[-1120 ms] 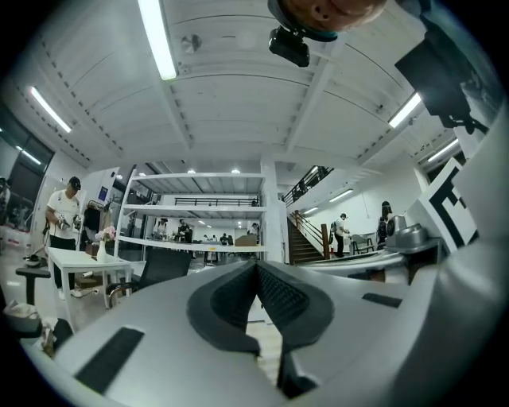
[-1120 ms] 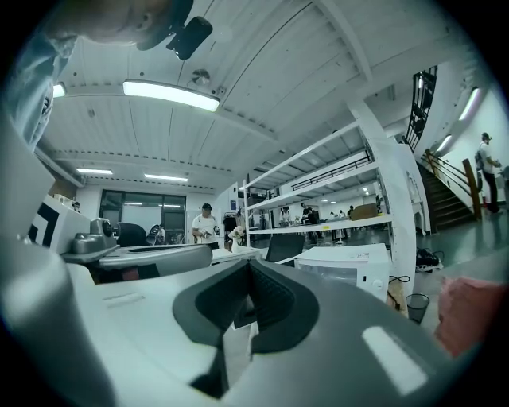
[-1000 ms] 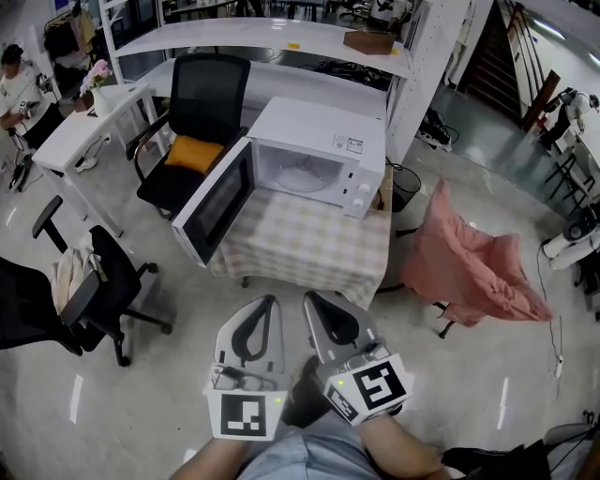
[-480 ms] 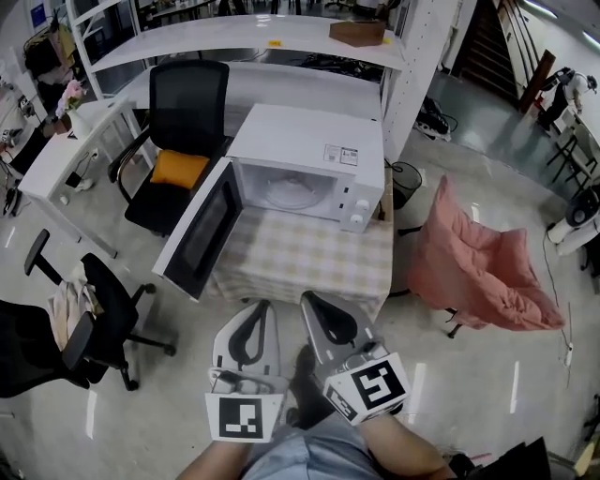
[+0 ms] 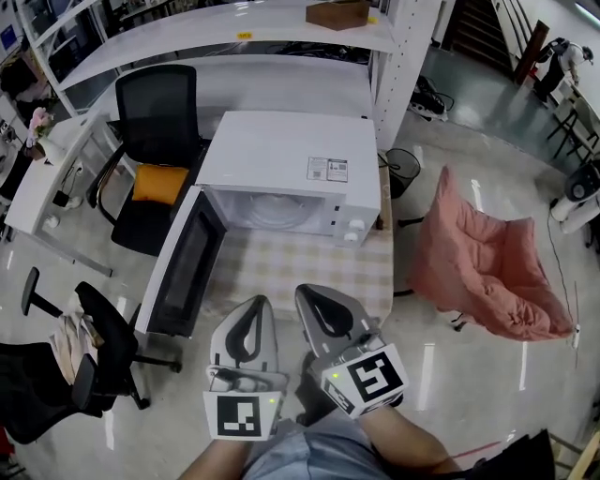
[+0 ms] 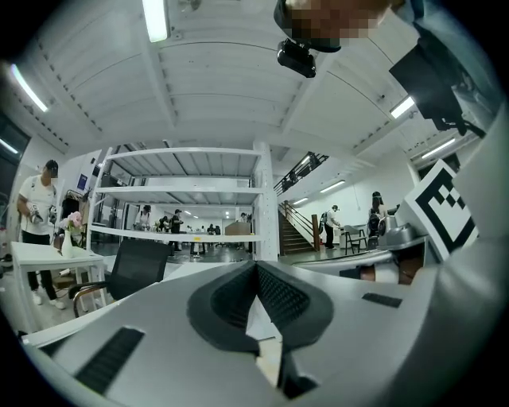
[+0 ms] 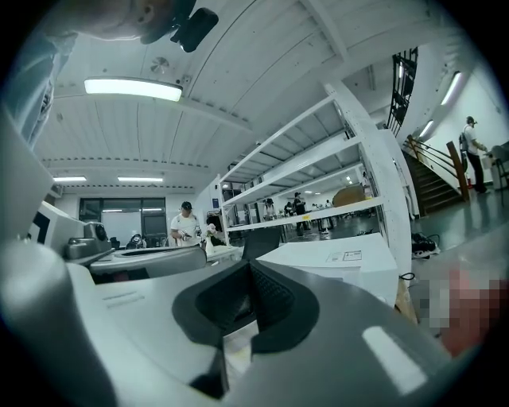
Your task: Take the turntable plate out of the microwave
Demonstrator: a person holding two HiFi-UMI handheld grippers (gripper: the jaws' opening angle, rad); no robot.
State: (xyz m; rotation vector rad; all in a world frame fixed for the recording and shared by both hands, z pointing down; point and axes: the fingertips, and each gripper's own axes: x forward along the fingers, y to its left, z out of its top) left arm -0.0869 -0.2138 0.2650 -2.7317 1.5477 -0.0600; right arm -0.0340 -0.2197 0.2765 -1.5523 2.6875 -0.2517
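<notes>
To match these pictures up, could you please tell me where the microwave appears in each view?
Head view: microwave upper centre, door open.
Left gripper view: cannot be made out.
Right gripper view: microwave right of centre.
Shared landmark: white shelf rack behind it.

The microwave [image 5: 281, 155] is white, on a beige-and-white checked cloth [image 5: 309, 267]. An orange cushion [image 5: 159, 183] lies on a black chair [image 5: 155, 103]. The draped fabric [image 5: 478, 262] is pink.

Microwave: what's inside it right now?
Its door stands open. Inside the microwave, part of a pale round turntable plate shows on the cavity floor. The microwave's top covers the back of the cavity, so anything there is hidden.
</notes>
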